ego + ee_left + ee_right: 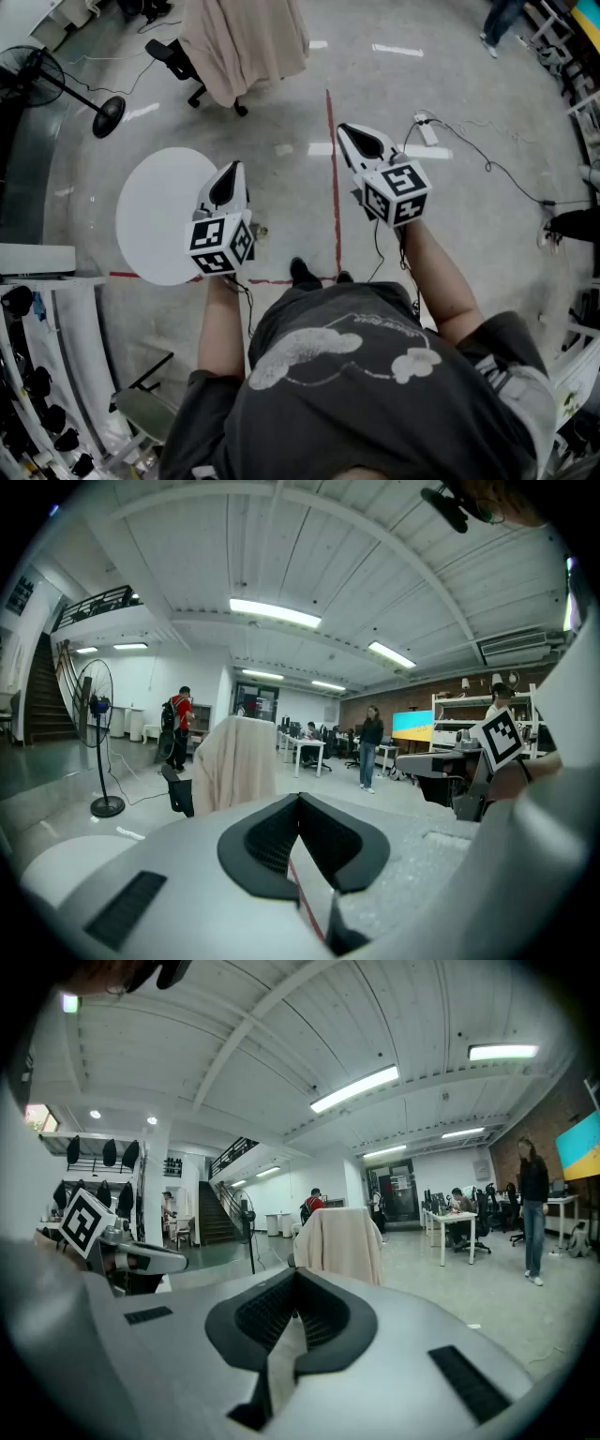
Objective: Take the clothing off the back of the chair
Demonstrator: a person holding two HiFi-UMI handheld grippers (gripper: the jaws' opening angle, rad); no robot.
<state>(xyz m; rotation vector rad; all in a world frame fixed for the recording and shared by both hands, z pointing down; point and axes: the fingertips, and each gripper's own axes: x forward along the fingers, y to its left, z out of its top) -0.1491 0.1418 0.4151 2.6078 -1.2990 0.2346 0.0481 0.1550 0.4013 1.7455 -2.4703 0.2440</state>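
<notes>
A beige garment (pixel 246 47) hangs over the back of a black office chair (pixel 173 58) on the floor well ahead of me. It shows in the left gripper view as the garment (pixel 234 766) and in the right gripper view as the garment (pixel 342 1241), still some distance off. My left gripper (pixel 230 171) and right gripper (pixel 345 131) are held out side by side, aimed toward the chair. The left gripper (pixel 300 797) has its jaws together with nothing in them. The right gripper (pixel 298 1271) is likewise shut and empty.
A round white table (pixel 164 216) stands just left of my left gripper. A pedestal fan (pixel 56 84) is at the far left. Red tape line (pixel 333 169) runs along the floor; a power strip with cable (pixel 427 131) lies to the right. Shelving lines the left edge, and people stand farther off.
</notes>
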